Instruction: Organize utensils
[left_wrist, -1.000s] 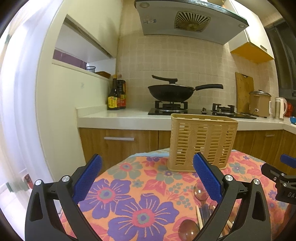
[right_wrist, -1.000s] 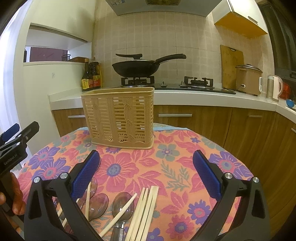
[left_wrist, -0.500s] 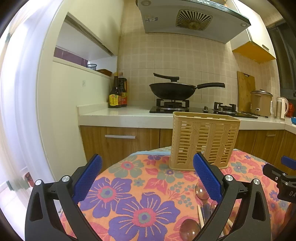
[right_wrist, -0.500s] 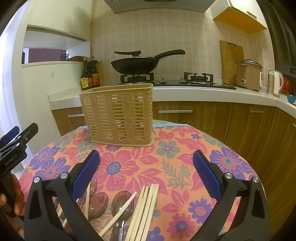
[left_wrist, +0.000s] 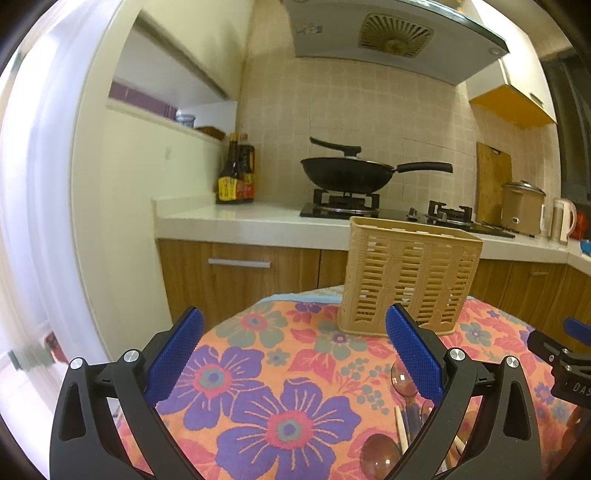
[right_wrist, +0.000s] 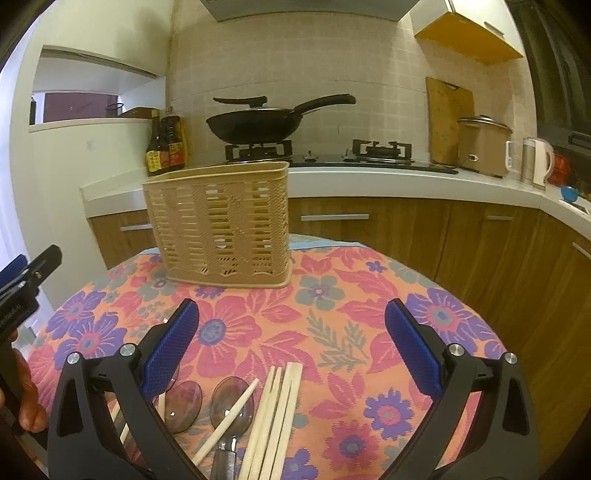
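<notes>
Floral tablecloth (right_wrist: 332, 317) on round table; kitchen counter (right_wrist: 369, 181) behind.

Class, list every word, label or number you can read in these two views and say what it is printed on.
"DA", cut off at the frame edge: on the right claw body.
Sauce bottles: yellow and red labels, too small to read.
Range hood: small sticker, blurred.
Left claw: white lettering, unreadable.

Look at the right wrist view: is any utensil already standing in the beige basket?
No: through the slatted walls the beige basket shows nothing inside, while the chopsticks and spoons lie on the floral tablecloth.
</notes>
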